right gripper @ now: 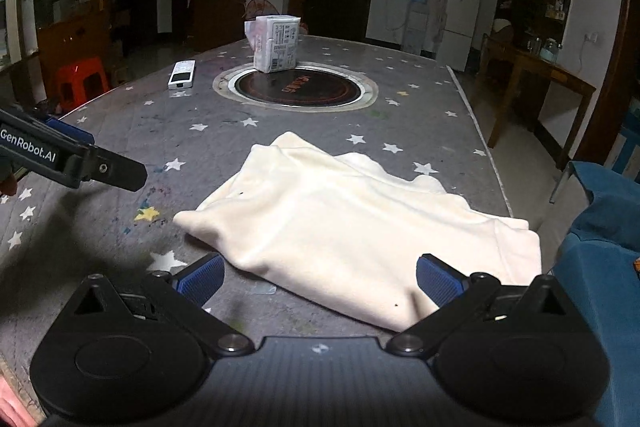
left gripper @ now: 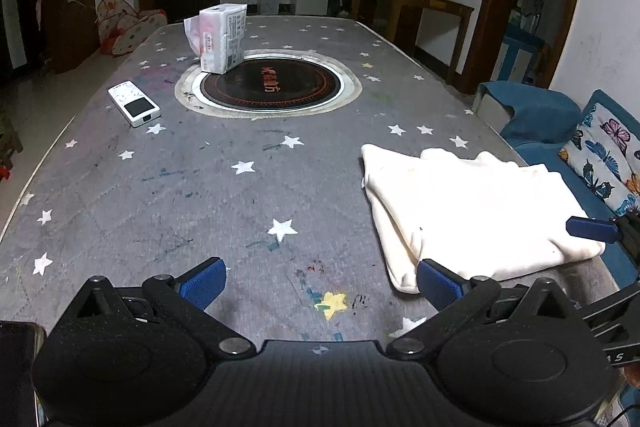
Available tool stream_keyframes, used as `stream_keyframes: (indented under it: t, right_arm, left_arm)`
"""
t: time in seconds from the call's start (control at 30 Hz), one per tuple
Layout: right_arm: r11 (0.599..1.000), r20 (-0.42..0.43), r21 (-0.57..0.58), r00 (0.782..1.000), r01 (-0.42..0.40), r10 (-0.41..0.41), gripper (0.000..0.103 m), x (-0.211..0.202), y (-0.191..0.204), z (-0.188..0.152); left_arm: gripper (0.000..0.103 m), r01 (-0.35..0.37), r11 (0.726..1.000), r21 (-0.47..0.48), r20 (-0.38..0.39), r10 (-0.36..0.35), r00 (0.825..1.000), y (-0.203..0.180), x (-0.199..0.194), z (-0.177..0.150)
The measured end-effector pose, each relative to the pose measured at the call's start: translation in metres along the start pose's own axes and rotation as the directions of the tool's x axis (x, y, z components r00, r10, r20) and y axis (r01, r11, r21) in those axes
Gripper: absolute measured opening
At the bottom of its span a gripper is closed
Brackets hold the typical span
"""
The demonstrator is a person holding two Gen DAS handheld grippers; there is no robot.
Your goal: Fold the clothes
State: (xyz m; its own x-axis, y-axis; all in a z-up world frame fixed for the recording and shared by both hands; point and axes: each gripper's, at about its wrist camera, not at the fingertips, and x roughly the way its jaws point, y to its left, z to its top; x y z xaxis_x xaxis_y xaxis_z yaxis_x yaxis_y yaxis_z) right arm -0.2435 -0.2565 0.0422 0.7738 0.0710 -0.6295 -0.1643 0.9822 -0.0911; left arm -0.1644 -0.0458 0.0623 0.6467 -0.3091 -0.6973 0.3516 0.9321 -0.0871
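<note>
A cream garment (left gripper: 472, 211) lies folded into a rough rectangle on the grey star-patterned table (left gripper: 200, 195), near its right edge. My left gripper (left gripper: 320, 285) hovers open over bare table, with the cloth's near-left corner just beside its right finger. In the right wrist view the same garment (right gripper: 352, 227) fills the middle. My right gripper (right gripper: 318, 279) stands open just above the cloth's near edge, holding nothing. The left gripper's arm (right gripper: 72, 159) shows at the left of that view, and one blue finger of the right gripper (left gripper: 592, 229) reaches in at the right of the left wrist view.
A round induction cooktop (left gripper: 272, 85) is set into the table's middle. A white wrapped pack (left gripper: 222, 37) stands at its far rim, and a white remote (left gripper: 134, 103) lies to its left. A blue sofa (left gripper: 560, 131) with a butterfly cushion (left gripper: 608, 163) borders the table's right side.
</note>
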Motion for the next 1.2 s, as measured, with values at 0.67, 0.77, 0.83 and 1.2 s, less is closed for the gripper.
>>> stream_keyframes:
  t: [0.67,0.77,0.83,1.2]
  right_arm:
    - [0.997,-0.015,-0.073,1.000,-0.023,0.022,0.103,-0.006,0.017,-0.004]
    - [0.997,-0.013,-0.073,1.000,-0.018,0.017,0.103,-0.008,0.017,-0.006]
    - [0.997,-0.012,-0.069,1.000,-0.018,0.017,0.103,-0.010,0.016,-0.007]
    - [0.998,-0.029,0.051,0.999,0.023,-0.021,0.103,-0.024,-0.002,-0.018]
  left_arm:
    - [0.103,-0.078,0.995,0.068,-0.011,0.079,0.997,-0.015,-0.011,-0.002]
    - [0.103,-0.074,0.995,0.063,-0.026,0.076,0.997,-0.018,-0.009,-0.002]
    - [0.103,-0.072,0.995,0.063,-0.033,0.074,0.997,-0.021,-0.008,-0.002]
    - [0.103,-0.045,0.997,0.067,-0.035,0.047,0.998,-0.038,-0.009,-0.004]
